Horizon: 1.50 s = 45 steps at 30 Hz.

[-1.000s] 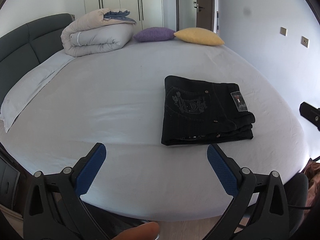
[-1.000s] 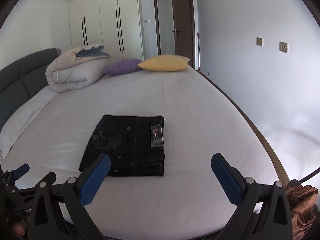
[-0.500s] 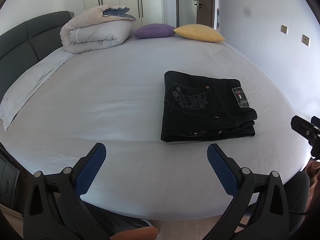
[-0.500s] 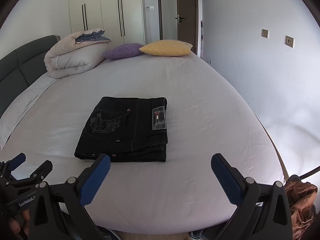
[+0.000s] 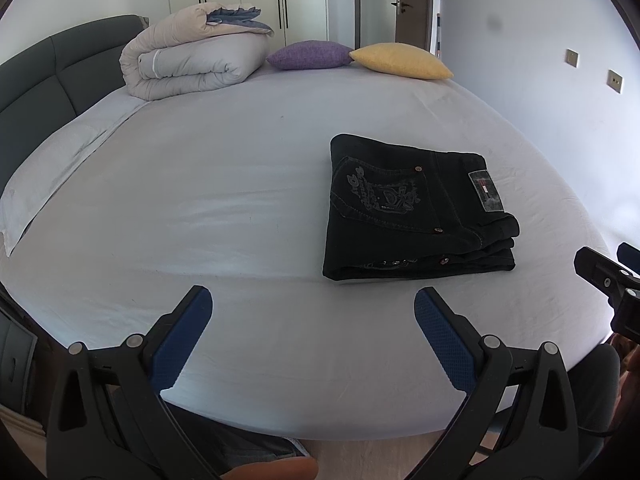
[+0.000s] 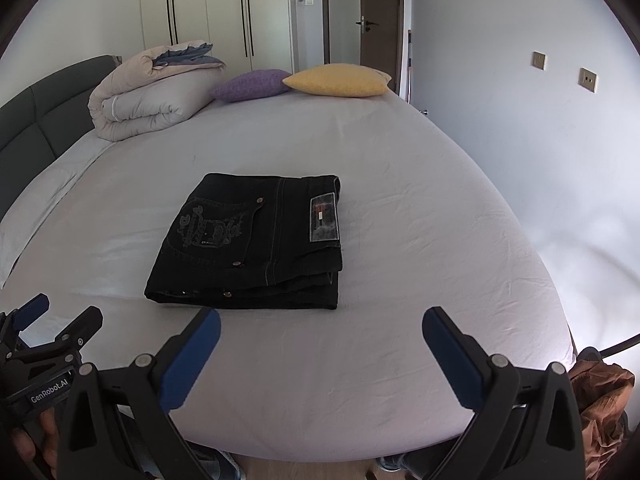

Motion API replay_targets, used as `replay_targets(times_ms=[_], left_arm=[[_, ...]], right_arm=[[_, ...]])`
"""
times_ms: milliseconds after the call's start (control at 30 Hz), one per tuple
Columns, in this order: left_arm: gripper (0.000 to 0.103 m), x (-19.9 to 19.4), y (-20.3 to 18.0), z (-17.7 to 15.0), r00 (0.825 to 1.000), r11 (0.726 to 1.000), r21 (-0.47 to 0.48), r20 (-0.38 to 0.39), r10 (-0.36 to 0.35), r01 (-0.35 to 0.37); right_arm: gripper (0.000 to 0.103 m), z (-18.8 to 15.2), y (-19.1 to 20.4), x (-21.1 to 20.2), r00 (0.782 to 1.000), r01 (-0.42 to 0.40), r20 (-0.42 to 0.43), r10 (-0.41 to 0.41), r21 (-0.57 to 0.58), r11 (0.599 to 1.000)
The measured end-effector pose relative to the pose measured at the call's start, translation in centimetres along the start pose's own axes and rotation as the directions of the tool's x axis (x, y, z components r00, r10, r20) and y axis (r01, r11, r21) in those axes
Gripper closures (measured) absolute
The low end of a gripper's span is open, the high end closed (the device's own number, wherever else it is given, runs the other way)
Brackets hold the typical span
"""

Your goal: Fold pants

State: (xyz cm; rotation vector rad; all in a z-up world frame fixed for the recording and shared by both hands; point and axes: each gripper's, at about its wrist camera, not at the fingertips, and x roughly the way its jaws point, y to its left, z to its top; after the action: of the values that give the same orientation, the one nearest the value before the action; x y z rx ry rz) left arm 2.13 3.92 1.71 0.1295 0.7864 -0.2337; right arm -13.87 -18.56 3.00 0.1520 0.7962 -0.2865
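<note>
Two hand-held grippers were held near the front edge of the bed (image 6: pixel 400 380), well apart from the pants (image 6: pixel 256 248), and neither touched any cloth. The left hand-held gripper (image 5: pixel 312 332) had its fingers spread wide and held nothing; the right hand-held gripper (image 6: pixel 320 352) was also spread wide and empty. This placement suggests that the folding was judged finished and the tools were kept away so that the stack was not disturbed.

The pants lay on the bed sheet in the near half of the bed, as a compact rectangular packet of several layers. The fabric looked like black denim, thick and rather stiff, with pale stitching, small metal rivets, embroidery on the back pocket (image 6: pixel 208 228) and a grey brand patch (image 6: pixel 324 218) at the waistband. The layered edges faced the person, and at the right front corner they were a little uneven, which is normal for heavy cloth that does not bend sharply.

The sheet was pale, smooth and only lightly wrinkled, so it gave a flat and soft base. At the far side lay a rolled duvet (image 5: pixel 192 60), puffy and rounded, beside a purple cushion (image 5: pixel 308 54) and a yellow cushion (image 5: pixel 400 60), both of coarse woven cloth; they were well apart from the pants.
</note>
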Motion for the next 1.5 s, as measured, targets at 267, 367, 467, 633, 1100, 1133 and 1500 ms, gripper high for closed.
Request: replay_targets(times_ms=[267,367,467,633,1100,1133,1500], left_arm=[[0.0,0.18,0.09,0.02,1.0,1.0,0.0,-0.001,-0.001,0.001],[0.0,0.23,0.11,0.04,1.0,1.0,0.001,-0.001,-0.002,0.002],[0.0,0.21,0.1,0.01,1.0,1.0,0.0,-0.001,-0.002,0.002],[0.0,0.13,0.06,0.01,1.0,1.0,0.0,-0.001,0.0,0.0],[0.0,0.07,0.07,0.02,1.0,1.0,0.0,-0.002,-0.001,0.001],[0.0,0.13,0.09,0.02,1.0,1.0,0.0,-0.002,-0.003,0.003],[0.0,0.38,0.01,-0.36,1.0,1.0,0.001,-0.003,-0.008,0.008]], right_arm=[[0.0,-0.03,0.2,0.32,1.0,-0.004,-0.004,0.004,-0.001,1.0],[0.0,-0.02,0.2,0.33,1.0,-0.004,-0.004,0.004,-0.002,1.0],[0.0,-0.03,0.21,0.34,1.0,-0.004,-0.004,0.004,-0.002,1.0],[0.0,-0.08,0.3,0.35,1.0,-0.003,-0.005,0.003,-0.003,1.0],[0.0,-0.5,0.57,0.56,1.0,-0.007,-0.01,0.007,-0.006,1.0],[0.0,-0.52,0.58,0.57,1.0,-0.008,-0.01,0.007,-0.006,1.0],[0.0,-0.65,0.78,0.54,1.0,-0.008,-0.013,0.008,-0.008,1.0]])
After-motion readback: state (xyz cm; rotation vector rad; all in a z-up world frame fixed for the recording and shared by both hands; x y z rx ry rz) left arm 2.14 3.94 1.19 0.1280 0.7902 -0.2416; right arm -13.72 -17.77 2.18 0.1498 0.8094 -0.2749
